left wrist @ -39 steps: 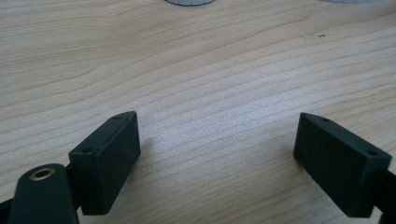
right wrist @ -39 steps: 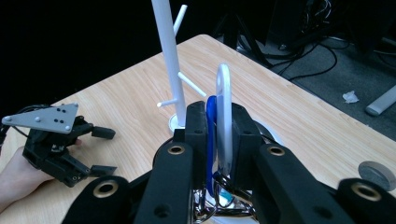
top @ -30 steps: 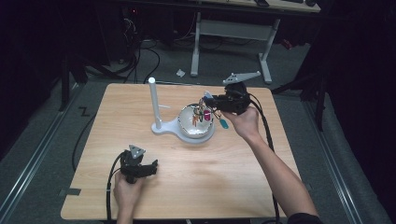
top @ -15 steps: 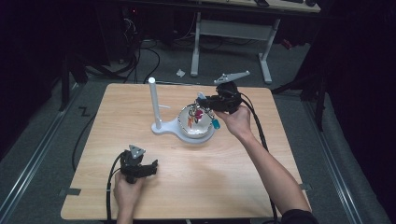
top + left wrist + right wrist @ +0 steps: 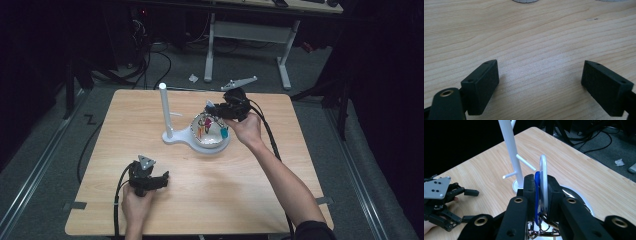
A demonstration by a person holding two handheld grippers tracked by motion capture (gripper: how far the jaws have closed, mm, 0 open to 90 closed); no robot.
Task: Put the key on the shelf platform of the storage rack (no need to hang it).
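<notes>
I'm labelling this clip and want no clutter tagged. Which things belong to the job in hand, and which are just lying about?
In the job:
- right gripper, shut on a white ring with a blue tag
- shiny bowl of coloured tags
- white peg stand

Lying about:
- left gripper, open, resting on the table
- crumpled paper on the floor
- white desk frame behind

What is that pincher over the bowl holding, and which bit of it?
The right gripper pinches a white ring with a blue tag by their lower part; the ring's top sticks up above the jaws.
</notes>
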